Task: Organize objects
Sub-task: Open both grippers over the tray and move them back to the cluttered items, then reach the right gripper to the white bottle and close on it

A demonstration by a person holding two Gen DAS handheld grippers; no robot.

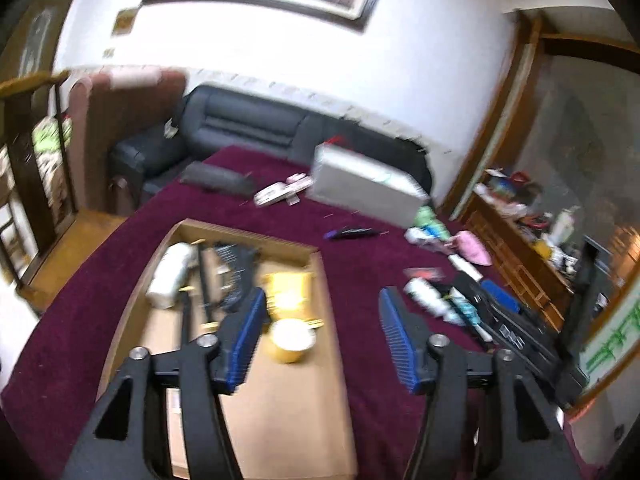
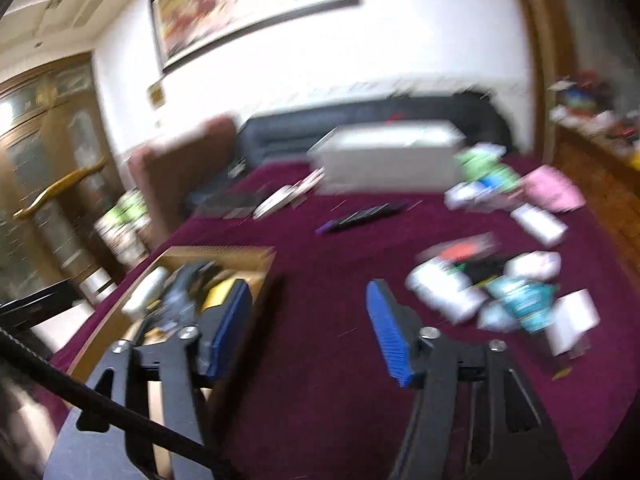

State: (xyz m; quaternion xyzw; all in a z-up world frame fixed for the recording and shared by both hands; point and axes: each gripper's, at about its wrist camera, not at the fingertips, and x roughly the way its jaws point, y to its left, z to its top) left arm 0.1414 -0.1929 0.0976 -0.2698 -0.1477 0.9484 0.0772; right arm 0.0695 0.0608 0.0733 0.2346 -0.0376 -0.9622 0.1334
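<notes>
Loose objects (image 2: 496,292) are lying scattered on the maroon cloth (image 2: 320,272), right of the cardboard box (image 1: 248,240), which is sitting near and left. Both tools are standing open and empty: the left gripper (image 1: 322,320) is hanging over the box's right edge, the right gripper (image 2: 308,320) over bare cloth between the box and the pile.

Risk: both views are blurring, so a hasty reach into the crowded pile is likely to be nudging neighbours or pinching two items together.

The box is holding a white bottle (image 1: 170,276), a dark comb-like item (image 1: 236,280), a yellow packet (image 1: 288,292) and a yellow round tub (image 1: 292,340). A white box (image 1: 364,190) is sitting far; its contents are hidden.
</notes>
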